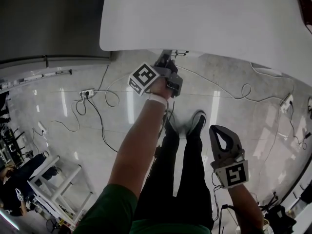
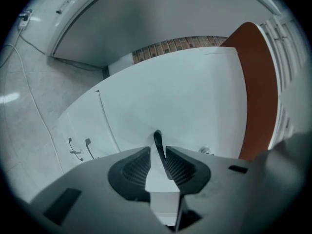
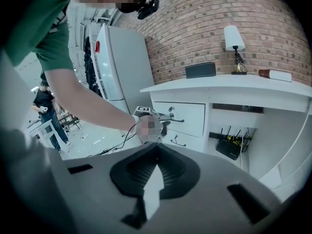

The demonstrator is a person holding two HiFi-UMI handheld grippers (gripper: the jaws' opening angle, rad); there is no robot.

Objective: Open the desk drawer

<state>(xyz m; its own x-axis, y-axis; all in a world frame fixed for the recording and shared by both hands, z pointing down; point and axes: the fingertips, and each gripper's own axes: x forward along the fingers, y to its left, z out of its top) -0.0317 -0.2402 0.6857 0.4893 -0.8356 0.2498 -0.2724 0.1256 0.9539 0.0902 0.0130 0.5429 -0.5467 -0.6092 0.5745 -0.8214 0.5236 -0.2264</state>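
The white desk fills the top of the head view. Its upper drawer sits flush in the desk's front, with a dark bar handle. My left gripper is at that handle, just under the desk's edge. Its jaws stand narrowly around the bar, the right pad against it. In the right gripper view the left gripper shows at the drawer front. My right gripper hangs low at my right side, well away from the desk, shut with nothing between its pads.
A lower drawer with its own handle sits below. A router stands in the desk's knee space, with a lamp and a dark box on top. Cables and a power strip lie on the floor. A white rack stands behind me at left.
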